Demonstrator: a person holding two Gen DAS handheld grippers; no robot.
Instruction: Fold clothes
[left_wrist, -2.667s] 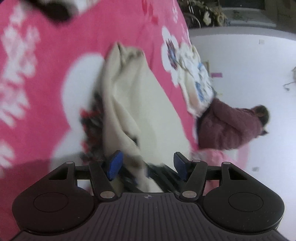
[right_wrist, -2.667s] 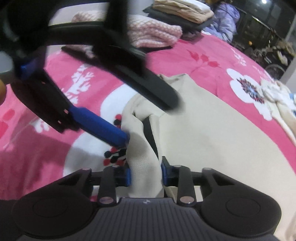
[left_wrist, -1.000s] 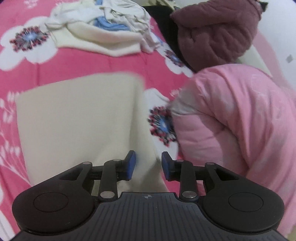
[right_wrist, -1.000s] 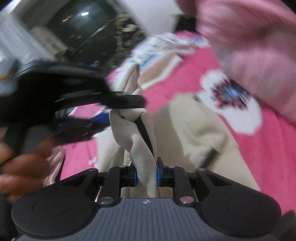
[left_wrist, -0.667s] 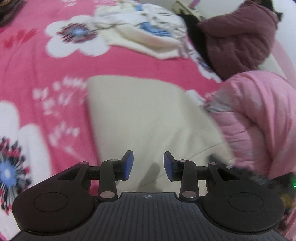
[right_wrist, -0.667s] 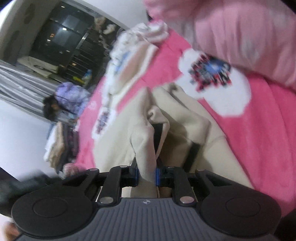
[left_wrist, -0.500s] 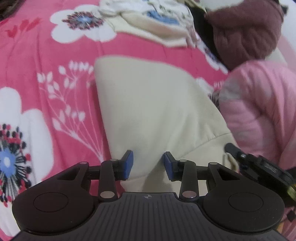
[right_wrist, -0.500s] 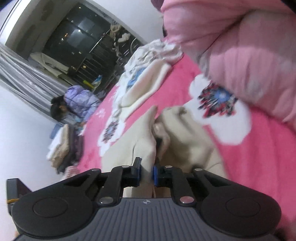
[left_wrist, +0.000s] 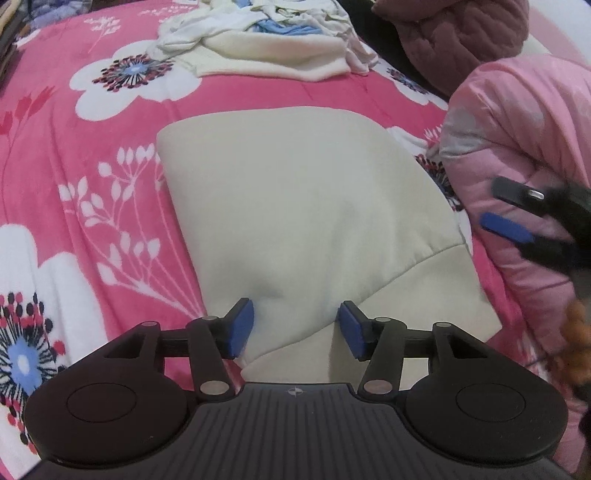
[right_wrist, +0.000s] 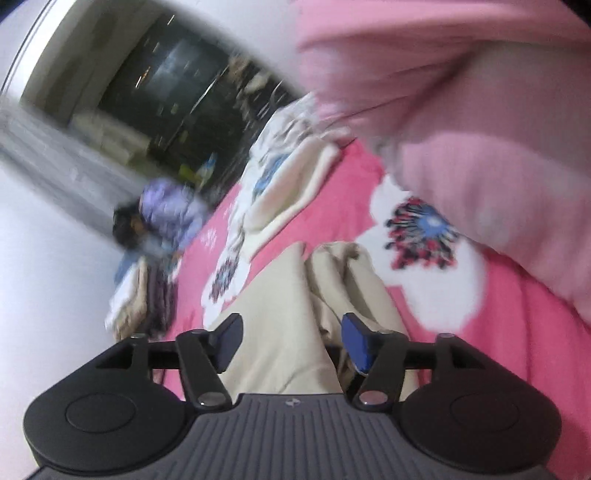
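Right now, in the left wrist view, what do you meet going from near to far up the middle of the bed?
Left tongs → folded beige garment → strip of pink floral blanket → heap of white and blue clothes.

Pink floral blanket covers the whole surface: white flowers, dark-and-blue centres. Pink quilted jacket at right edge, bunched, on the blanket. Maroon quilted jacket behind it, top right. Right wrist view is blurred: person in a purple jacket at the far side, dark window beyond, stack of folded fabric at the blanket's left edge.
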